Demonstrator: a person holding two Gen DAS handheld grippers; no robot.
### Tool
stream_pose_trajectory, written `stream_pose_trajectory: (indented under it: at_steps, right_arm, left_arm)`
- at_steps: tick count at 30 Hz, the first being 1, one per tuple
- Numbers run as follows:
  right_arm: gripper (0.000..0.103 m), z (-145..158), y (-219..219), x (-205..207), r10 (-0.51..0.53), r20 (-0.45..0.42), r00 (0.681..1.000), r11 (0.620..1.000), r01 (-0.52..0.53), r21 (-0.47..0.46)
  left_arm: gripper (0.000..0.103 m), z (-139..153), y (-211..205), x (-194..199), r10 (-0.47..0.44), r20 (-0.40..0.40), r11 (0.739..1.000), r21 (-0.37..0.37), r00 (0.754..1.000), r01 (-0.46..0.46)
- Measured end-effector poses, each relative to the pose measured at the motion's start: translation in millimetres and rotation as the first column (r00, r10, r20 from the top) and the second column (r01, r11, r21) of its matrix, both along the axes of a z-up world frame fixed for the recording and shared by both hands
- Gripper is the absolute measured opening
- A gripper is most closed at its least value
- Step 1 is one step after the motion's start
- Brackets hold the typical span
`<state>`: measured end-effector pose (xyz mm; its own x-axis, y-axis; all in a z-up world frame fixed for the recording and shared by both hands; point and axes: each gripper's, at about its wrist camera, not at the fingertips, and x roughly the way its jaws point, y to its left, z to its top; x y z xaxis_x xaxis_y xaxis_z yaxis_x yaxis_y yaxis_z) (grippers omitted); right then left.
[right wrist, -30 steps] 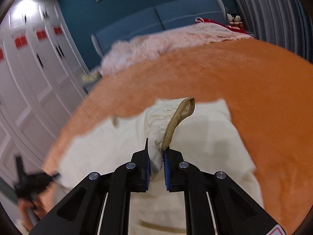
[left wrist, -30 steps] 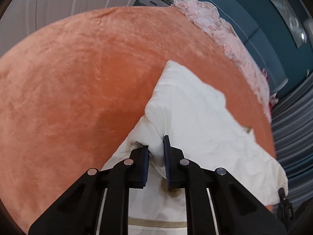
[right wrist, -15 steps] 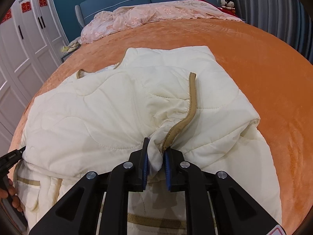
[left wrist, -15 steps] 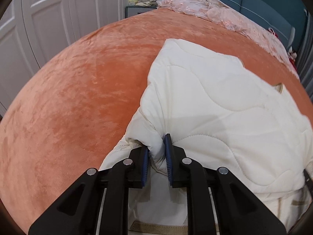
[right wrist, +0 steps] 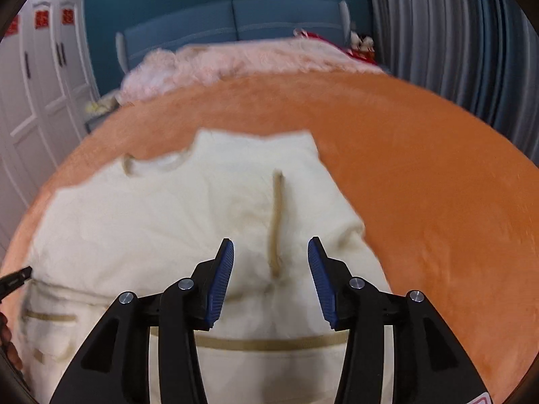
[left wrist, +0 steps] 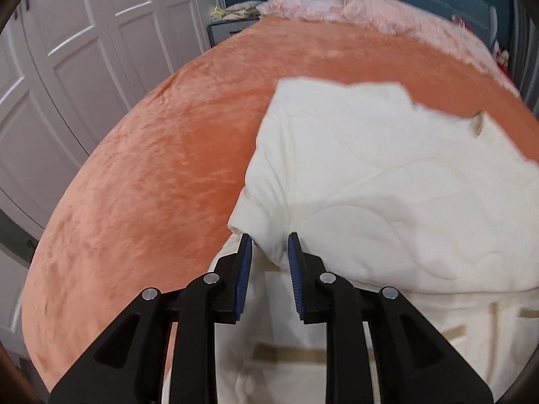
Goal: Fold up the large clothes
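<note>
1. Jaws, right gripper (right wrist: 271, 259): parted wide, having just been opening; nothing is pinched. The tan-trimmed edge (right wrist: 277, 222) lies on the cloth in the gap between the pads, touched by neither.
2. Jaws, left gripper (left wrist: 268, 252): narrow gap, also just been opening. A bunched fold of the cream quilted garment (left wrist: 387, 181) sits between the pads; it looks slack and not pressed, so I read this as a letting-go, though contact at the tips cannot be ruled out.
3. Garment position: flat on the orange bed cover (left wrist: 141, 181), near the front edge of the bed, with the upper layer folded over a lower layer that shows tan bands nearest the cameras.
4. Progress, judged: one fold is laid and both holds are being given up. Left to do: probably smoothing, then at least one more fold to bring the bundle compact.
5. Edges: the far edge of the folded layer is uneven, with a notch near the neckline.
6. Room: wide bare cover to the far side and right of the garment; the pink bedding (right wrist: 235, 60) by the headboard is well apart. White wardrobe doors (left wrist: 84, 67) stand off to the left.
</note>
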<state>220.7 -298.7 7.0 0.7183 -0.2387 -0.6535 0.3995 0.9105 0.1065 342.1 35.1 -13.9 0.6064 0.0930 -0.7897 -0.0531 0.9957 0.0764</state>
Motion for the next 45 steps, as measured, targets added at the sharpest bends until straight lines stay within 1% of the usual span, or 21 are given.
stream_pose_trajectory:
  at_steps: [2, 4, 6, 7, 9, 11, 13, 14, 16, 19, 22, 24, 30, 45]
  right_arm:
    - [0.045, 14, 10, 12, 0.059, 0.025, 0.998, 0.998, -0.060, 0.022]
    - [0.045, 20, 22, 28, 0.116, 0.030, 0.993, 0.992, -0.117, 0.042]
    - [0.045, 19, 39, 49, 0.178, 0.027, 0.984, 0.981, -0.180, 0.070]
    - [0.045, 14, 48, 62, 0.212, 0.014, 0.977, 0.974, -0.213, 0.081]
    - [0.045, 3, 61, 77, 0.240, -0.021, 0.971, 0.969, -0.238, 0.072]
    - [0.045, -16, 72, 92, 0.264, -0.075, 0.961, 0.964, -0.260, 0.063]
    - [0.045, -33, 76, 98, 0.268, -0.117, 0.956, 0.963, -0.262, 0.058]
    - [0.045, -43, 77, 98, 0.269, -0.128, 0.955, 0.963, -0.265, 0.048]
    - [0.045, -53, 78, 93, 0.272, -0.116, 0.955, 0.962, -0.269, 0.044]
    - [0.046, -57, 79, 90, 0.270, -0.112, 0.956, 0.963, -0.267, 0.041]
    - [0.046, -61, 84, 89, 0.265, -0.106, 0.958, 0.964, -0.265, 0.017]
    - [0.046, -62, 85, 89, 0.261, -0.103, 0.960, 0.965, -0.262, 0.002]
    - [0.047, -65, 84, 87, 0.261, -0.085, 0.962, 0.965, -0.262, 0.008]
    - [0.047, -66, 84, 87, 0.260, -0.076, 0.963, 0.965, -0.260, 0.004]
  left_arm:
    - [0.023, 18, -3, -2, -0.015, 0.035, 0.999, -0.044, 0.999, 0.016]
    - [0.032, 31, -12, 2, -0.031, 0.059, 0.997, -0.075, 0.998, 0.035]
    - [0.035, 37, -27, 10, -0.049, 0.075, 0.994, -0.099, 0.996, 0.056]
    - [0.035, 36, -34, 14, -0.057, 0.076, 0.993, -0.098, 0.996, 0.064]
    - [0.035, 24, -51, 25, -0.074, 0.053, 0.994, -0.082, 0.996, 0.078]
    - [0.035, 6, -61, 33, -0.087, 0.019, 0.993, -0.077, 0.996, 0.088]
    - [0.035, -15, -68, 38, -0.081, -0.008, 0.995, -0.055, 0.997, 0.081]
    - [0.036, -23, -70, 38, -0.080, 0.003, 0.996, -0.043, 0.997, 0.080]
    - [0.039, -29, -71, 34, -0.084, 0.034, 0.996, -0.025, 0.996, 0.085]
    - [0.042, -37, -71, 29, -0.090, 0.078, 0.995, -0.023, 0.993, 0.092]
    - [0.043, -40, -68, 25, -0.087, 0.113, 0.995, -0.037, 0.990, 0.092]
    - [0.044, -41, -69, 24, -0.086, 0.125, 0.995, -0.030, 0.988, 0.091]
    - [0.046, -44, -73, 23, -0.088, 0.141, 0.996, -0.004, 0.986, 0.090]
    - [0.047, -49, -78, 20, -0.085, 0.158, 0.996, 0.030, 0.984, 0.082]
